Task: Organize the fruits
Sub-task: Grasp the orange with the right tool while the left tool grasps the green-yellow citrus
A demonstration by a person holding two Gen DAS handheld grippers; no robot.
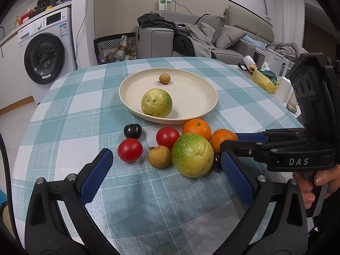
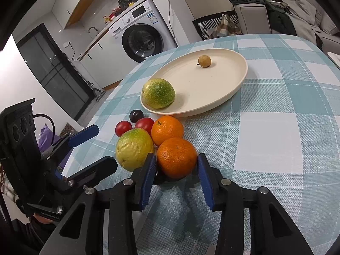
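Observation:
A cream plate [image 1: 191,97] [image 2: 225,85] holds a green guava [image 1: 156,103] [image 2: 158,93] and a small longan [image 1: 165,78] [image 2: 204,61]. In front of it lie a second guava [image 1: 192,155] [image 2: 134,148], two oranges [image 1: 196,129] [image 2: 167,130], two red tomatoes [image 1: 130,149], a dark plum [image 1: 132,131] and a longan [image 1: 159,156]. My right gripper [image 2: 176,165] has its jaws around the near orange [image 2: 176,157] [image 1: 223,139], its pads right at the sides. My left gripper [image 1: 165,170] is open and empty, near the fruit pile.
The round table has a blue checked cloth [image 1: 85,106]. A tissue pack and yellow bag [image 1: 264,78] sit at the table's right edge. A washing machine [image 1: 42,48] and a sofa [image 1: 223,38] stand behind the table.

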